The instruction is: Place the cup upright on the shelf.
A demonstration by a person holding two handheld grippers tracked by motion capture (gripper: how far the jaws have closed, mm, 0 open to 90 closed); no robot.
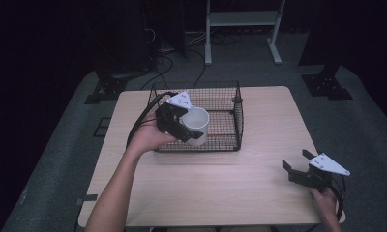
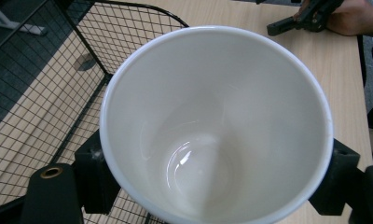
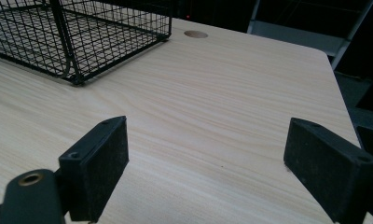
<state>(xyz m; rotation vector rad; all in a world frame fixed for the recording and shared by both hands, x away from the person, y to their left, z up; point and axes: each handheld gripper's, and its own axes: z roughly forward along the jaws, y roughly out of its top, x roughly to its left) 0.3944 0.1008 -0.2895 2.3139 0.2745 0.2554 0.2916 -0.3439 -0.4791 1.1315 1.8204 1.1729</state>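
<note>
The white cup (image 1: pixel 197 124) is glazed, stiff and empty, so I judge it light but slippery and breakable; its outer wall below the rim is the place to grip. It hangs over the wire basket (image 1: pixel 232 118) at 11 o'clock on the table (image 1: pixel 220 188), clamped in my left gripper (image 1: pixel 174 121). My right gripper (image 1: pixel 298 164) sits at 4 o'clock, jaws wide, holding nothing.

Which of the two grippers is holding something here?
The left gripper: its jaws clamp a white cup over the wire basket. The right gripper sits open near the table's right edge.
</note>
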